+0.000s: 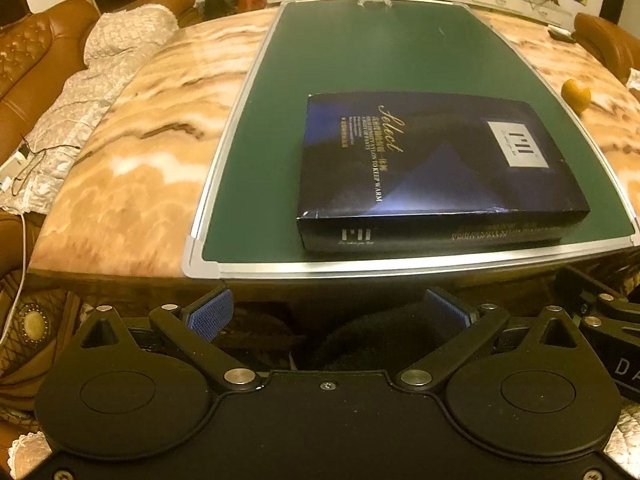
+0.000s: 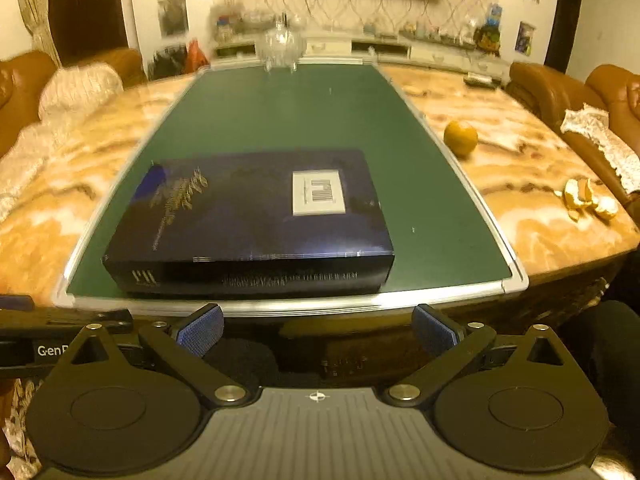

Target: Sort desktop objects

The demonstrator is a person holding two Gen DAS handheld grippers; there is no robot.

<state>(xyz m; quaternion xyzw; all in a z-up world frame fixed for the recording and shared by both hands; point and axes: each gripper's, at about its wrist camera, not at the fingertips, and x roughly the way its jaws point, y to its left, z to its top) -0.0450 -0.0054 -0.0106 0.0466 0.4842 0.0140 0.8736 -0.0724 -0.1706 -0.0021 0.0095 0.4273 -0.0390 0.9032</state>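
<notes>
A flat dark blue box [image 1: 436, 168] with gold lettering and a white label lies on a green board [image 1: 352, 60] near its front edge; it also shows in the right wrist view [image 2: 256, 220] on the board [image 2: 288, 112]. My left gripper [image 1: 328, 314] is open and empty, held off the table's front edge, short of the box. My right gripper [image 2: 318, 330] is open and empty, also in front of the table edge. A whole orange [image 2: 461, 138] sits on the marble table right of the board; it also shows in the left wrist view [image 1: 576, 96].
A glass bowl [image 2: 282, 46] stands at the board's far end. Orange peel pieces [image 2: 588, 200] lie at the table's right side [image 2: 520, 168]. Brown leather sofas [image 1: 36, 64] flank the table, with a quilted cover [image 1: 100, 80] on the left one.
</notes>
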